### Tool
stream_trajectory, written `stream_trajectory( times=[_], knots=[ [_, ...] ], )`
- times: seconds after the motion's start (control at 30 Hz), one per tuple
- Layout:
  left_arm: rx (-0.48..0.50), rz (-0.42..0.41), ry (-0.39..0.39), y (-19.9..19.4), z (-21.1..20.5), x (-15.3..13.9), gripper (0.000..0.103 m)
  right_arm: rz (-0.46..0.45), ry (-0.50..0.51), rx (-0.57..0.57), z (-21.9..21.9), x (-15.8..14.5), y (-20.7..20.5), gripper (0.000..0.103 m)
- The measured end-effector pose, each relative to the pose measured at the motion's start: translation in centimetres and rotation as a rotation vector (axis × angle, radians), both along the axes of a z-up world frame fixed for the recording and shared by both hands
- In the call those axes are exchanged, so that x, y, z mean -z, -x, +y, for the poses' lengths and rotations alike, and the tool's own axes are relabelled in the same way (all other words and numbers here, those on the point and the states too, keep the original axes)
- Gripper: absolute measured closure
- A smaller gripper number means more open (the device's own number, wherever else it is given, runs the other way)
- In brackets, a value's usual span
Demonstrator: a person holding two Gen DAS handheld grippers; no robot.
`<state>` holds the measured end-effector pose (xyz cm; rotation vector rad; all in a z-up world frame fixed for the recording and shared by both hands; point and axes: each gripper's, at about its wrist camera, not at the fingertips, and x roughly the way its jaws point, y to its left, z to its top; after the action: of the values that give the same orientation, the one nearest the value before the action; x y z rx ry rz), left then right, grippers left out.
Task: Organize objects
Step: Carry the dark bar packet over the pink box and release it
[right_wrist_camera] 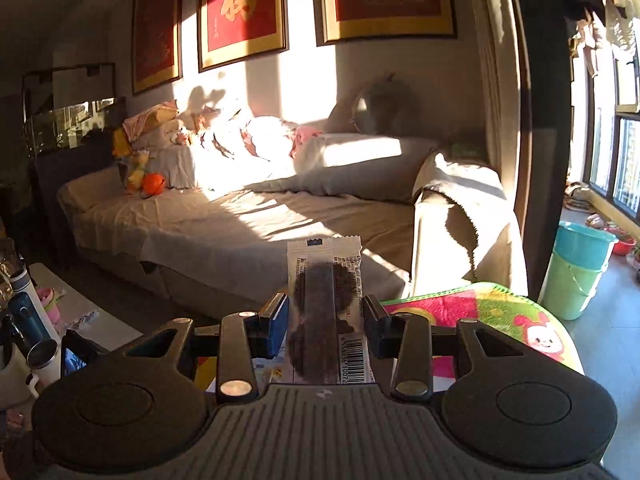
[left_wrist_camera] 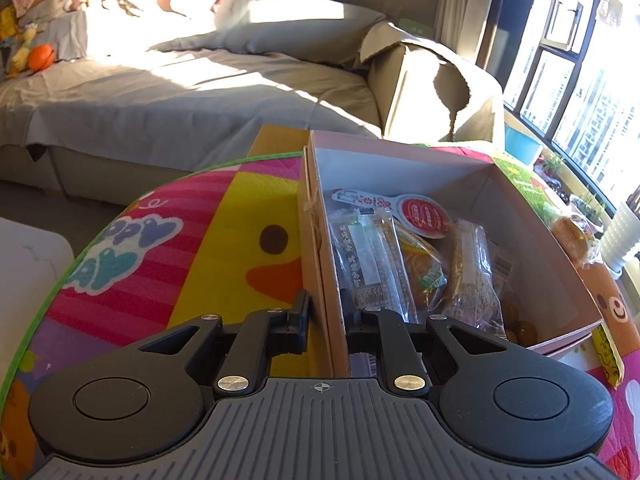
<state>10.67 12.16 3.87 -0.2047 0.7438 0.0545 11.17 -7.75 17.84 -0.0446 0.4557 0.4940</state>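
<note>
We've got the left gripper (left_wrist_camera: 325, 312) pinching the pink cardboard box's (left_wrist_camera: 320, 264) near-left wall to steady it, while the right gripper (right_wrist_camera: 325, 322) holds a clear-wrapped dark cookie packet (right_wrist_camera: 325, 300) aloft, probably headed boxward.

one box (left_wrist_camera: 400, 152), three framed pictures (right_wrist_camera: 244, 12), two buckets (right_wrist_camera: 584, 240).

Colourful cartoon play mat (left_wrist_camera: 224, 216) is lying beneath the fingers, bearing an open cardboard box (left_wrist_camera: 400, 160) straddled by them, snack packets (left_wrist_camera: 400, 256) lying inside.

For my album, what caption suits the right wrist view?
Right gripper holding a wrapped snack packet upright before a sunlit sofa.
</note>
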Motion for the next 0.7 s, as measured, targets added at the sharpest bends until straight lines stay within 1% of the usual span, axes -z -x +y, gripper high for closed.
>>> stream_trajectory(
  times=[0.1, 0.23, 0.33, 0.4, 0.47, 0.53, 0.57, 0.63, 0.7],
  knots=[
    [0.005, -0.002, 0.003, 0.0, 0.1, 0.0, 0.086, 0.067, 0.03, -0.027, 2.7, 1.5, -2.2, 0.064],
    [0.004, -0.002, 0.004, 0.0, 0.1, 0.0, 0.085, 0.133, 0.079, -0.046, 5.7, 3.6, -4.8, 0.064],
    [0.004, -0.001, 0.005, 0.0, 0.1, 0.0, 0.085, 0.156, 0.15, -0.085, 8.3, 5.2, -6.2, 0.064],
    [0.006, -0.002, 0.004, 0.0, 0.1, 0.0, 0.085, 0.175, 0.208, -0.137, 10.0, 6.2, -7.0, 0.064],
    [0.008, -0.003, 0.004, 0.0, 0.0, 0.0, 0.085, 0.167, 0.263, -0.169, 11.3, 6.9, -7.5, 0.063],
    [0.009, -0.004, 0.002, -0.1, 0.0, 0.0, 0.085, 0.131, 0.307, -0.178, 12.3, 7.2, -7.8, 0.062],
    [0.01, -0.004, -0.001, 0.0, -0.1, 0.0, 0.085, 0.116, 0.317, -0.167, 12.5, 7.2, -8.1, 0.058],
    [0.011, -0.005, -0.002, 0.0, -0.1, 0.0, 0.085, 0.115, 0.306, -0.142, 12.3, 7.1, -8.5, 0.054],
    [0.011, -0.005, -0.001, 0.0, -0.1, 0.0, 0.085, 0.127, 0.273, -0.124, 11.0, 6.8, -8.7, 0.053]
  ],
)
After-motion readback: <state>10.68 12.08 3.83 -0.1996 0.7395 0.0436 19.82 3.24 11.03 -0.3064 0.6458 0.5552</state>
